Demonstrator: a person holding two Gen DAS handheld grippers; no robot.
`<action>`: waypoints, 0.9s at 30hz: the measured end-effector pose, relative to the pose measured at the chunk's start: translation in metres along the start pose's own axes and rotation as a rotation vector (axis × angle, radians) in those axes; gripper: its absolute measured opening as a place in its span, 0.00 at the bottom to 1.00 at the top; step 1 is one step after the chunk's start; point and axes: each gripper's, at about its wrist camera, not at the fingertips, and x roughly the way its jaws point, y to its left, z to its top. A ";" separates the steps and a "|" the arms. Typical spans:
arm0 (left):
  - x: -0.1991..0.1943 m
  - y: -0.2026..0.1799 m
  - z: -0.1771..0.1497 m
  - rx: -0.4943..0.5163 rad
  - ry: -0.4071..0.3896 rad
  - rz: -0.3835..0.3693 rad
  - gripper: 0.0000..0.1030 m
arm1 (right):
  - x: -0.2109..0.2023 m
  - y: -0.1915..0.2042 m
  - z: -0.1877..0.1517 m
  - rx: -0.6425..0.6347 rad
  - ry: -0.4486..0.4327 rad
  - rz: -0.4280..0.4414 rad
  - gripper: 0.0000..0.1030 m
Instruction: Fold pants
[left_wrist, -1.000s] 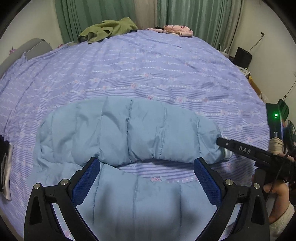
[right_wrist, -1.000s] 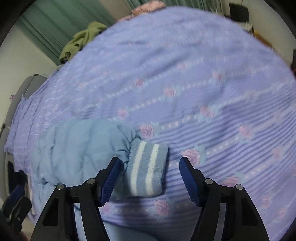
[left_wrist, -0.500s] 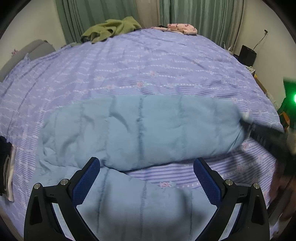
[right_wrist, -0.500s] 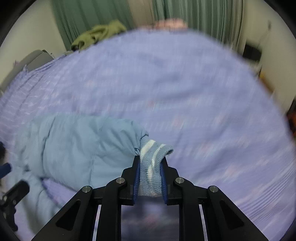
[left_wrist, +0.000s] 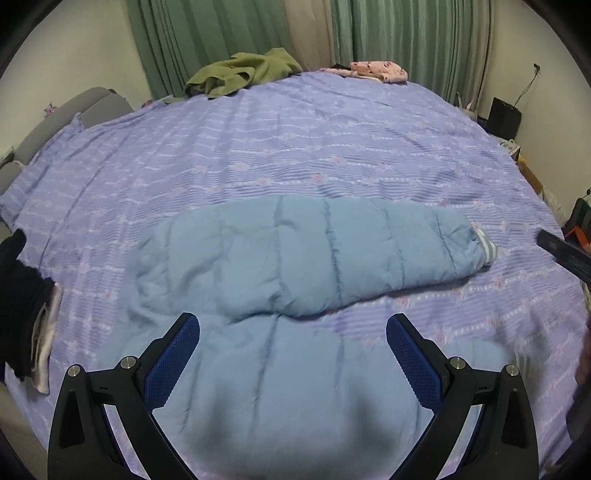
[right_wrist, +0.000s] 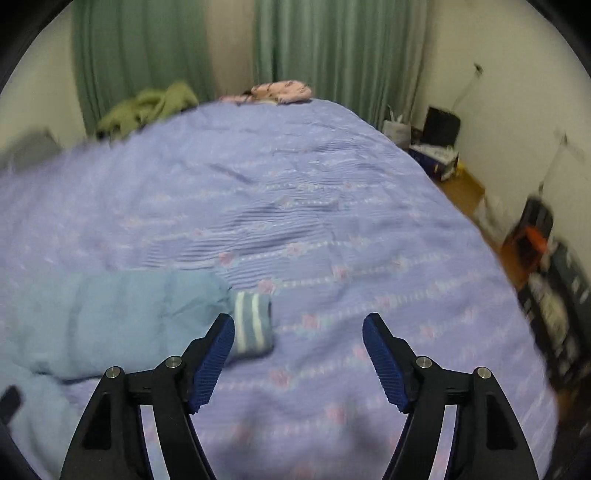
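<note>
Pants (left_wrist: 303, 254) lie across my bed (left_wrist: 295, 147), striped cuff (right_wrist: 253, 325) flat. Left tongs (left_wrist: 291, 354) apart, empty; right tongs (right_wrist: 298, 354) opening, empty. Far bedspread open.

The left claw (left_wrist: 293, 360) has two black arms with triangular cut-outs that narrow toward the tips. Each arm carries two round silver screw heads along its upper edge. The inner face of each finger (left_wrist: 171, 363) is lined with a long, deep-blue pad with a fine ribbed or dotted grain. Small pale lettering sits on the black frame near the screws, too small to read.

The right claw (right_wrist: 298, 360) is built the same way: black forked arms, silver screws in pairs, and blue textured pads (right_wrist: 384, 363) facing inward. In the left wrist view, part of it shows at the right edge as a blurred black bar.
</note>
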 end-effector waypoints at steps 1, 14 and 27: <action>-0.004 0.003 -0.005 -0.002 0.002 0.002 1.00 | -0.010 -0.004 -0.008 0.020 0.006 0.019 0.70; -0.015 0.001 -0.067 0.017 0.110 -0.009 1.00 | 0.025 0.003 -0.131 0.139 0.401 0.191 0.69; -0.032 0.024 -0.085 0.000 0.113 -0.014 1.00 | -0.008 0.038 -0.104 -0.011 0.288 -0.021 0.38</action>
